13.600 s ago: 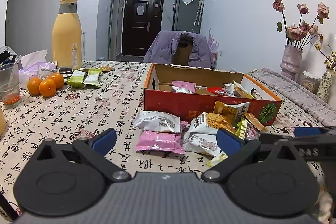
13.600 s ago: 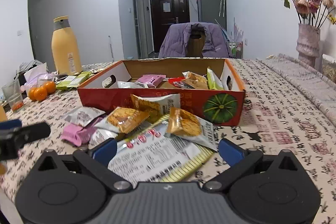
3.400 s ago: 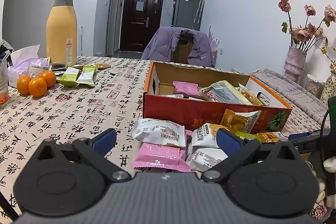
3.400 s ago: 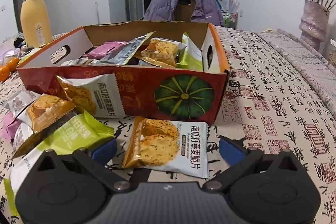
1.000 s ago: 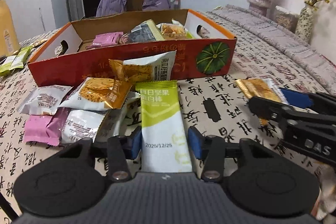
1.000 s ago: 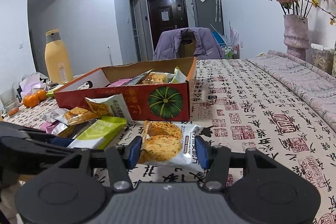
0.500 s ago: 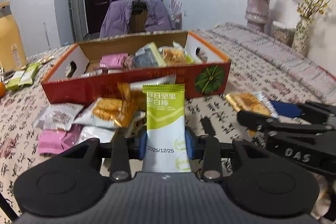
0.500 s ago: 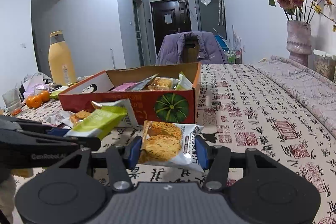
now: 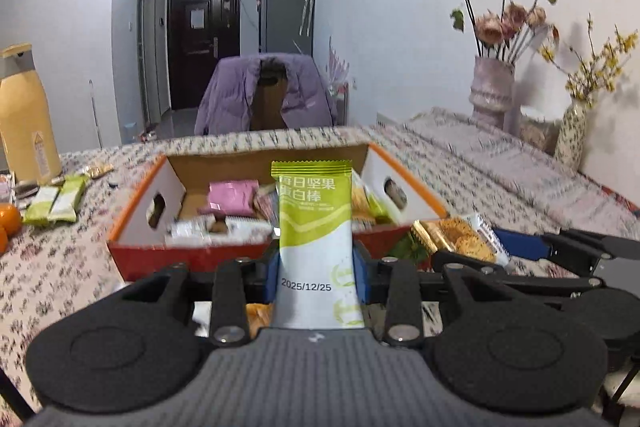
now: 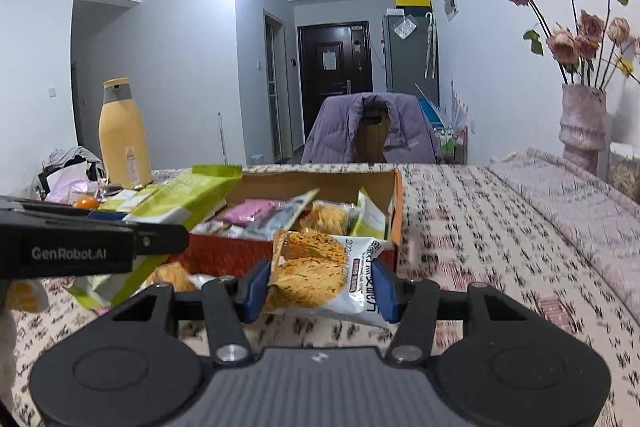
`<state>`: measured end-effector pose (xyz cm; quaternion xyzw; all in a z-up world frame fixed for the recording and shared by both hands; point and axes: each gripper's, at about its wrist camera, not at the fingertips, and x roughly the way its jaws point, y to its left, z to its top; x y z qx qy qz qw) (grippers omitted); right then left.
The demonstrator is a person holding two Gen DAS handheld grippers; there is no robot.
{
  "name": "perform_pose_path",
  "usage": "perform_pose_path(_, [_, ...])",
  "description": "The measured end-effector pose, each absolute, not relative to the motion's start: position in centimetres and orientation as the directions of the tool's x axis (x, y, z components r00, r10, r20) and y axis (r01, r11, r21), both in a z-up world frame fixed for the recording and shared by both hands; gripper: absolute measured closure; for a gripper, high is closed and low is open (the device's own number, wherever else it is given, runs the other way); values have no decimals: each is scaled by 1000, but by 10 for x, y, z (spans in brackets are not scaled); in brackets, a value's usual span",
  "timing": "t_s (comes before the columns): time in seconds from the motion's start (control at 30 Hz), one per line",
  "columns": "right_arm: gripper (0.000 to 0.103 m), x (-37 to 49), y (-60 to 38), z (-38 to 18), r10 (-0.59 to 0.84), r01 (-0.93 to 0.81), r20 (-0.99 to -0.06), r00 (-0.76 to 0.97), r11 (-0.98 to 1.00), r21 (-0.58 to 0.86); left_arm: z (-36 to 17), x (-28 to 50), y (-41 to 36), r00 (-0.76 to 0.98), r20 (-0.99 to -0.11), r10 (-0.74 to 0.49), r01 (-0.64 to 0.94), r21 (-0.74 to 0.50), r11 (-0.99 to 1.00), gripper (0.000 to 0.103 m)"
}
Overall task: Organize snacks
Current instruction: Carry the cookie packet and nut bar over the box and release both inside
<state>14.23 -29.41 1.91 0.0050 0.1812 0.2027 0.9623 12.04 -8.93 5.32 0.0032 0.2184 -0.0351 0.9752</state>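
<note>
Since a second earlier both packets had left the table: each gripper had lifted its catch and the box now sat lower and straight ahead in both views.

In the left wrist view, the left gripper [image 9: 316,277] was clenched on the green bar [image 9: 314,227], its blue pads pressing the packet's lower sides. The jaws had just been closing that last bit onto it. The bar stood upright between them, its top edge in front of the box [image 9: 136,227], clear of the cloth. Pink and white packets lay inside the box. To the right, the right gripper [image 9: 496,247] showed from the side with the biscuit pack [image 9: 452,235] in it, near the box's front right corner.

In the right wrist view, the right gripper [image 10: 320,287] was grasping the biscuit pack [image 10: 316,271] by its two edges, the pack tilted and hanging above the table [image 10: 480,227] just short of the box [image 10: 394,203]. The left gripper [image 10: 132,227] reached in from the left with the green bar [image 10: 176,203] slanting towards the box's open top.

With both snacks secured and raised, the pick-up looked finished; what seemed to remain was carrying them over the front wall and letting go inside. More loose packets lay in front of the box, so the sorting was probably not near its end.
</note>
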Motion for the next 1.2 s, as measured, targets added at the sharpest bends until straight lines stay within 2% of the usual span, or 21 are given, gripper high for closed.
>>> perform_pose_path(0.5, [50, 210, -250, 56, 365, -374, -293, 884, 927, 24, 84, 182, -50, 939, -344, -18, 2, -47, 999, 67])
perform_pose_path(0.8, [50, 257, -231, 57, 355, -366, -304, 884, 930, 22, 81, 229, -28, 932, -361, 25, -59, -82, 995, 67])
perform_pose_path(1.2, [50, 280, -232, 24, 343, -341, -298, 891, 938, 59, 45, 270, -15, 914, -402, 52, -94, -87, 992, 67])
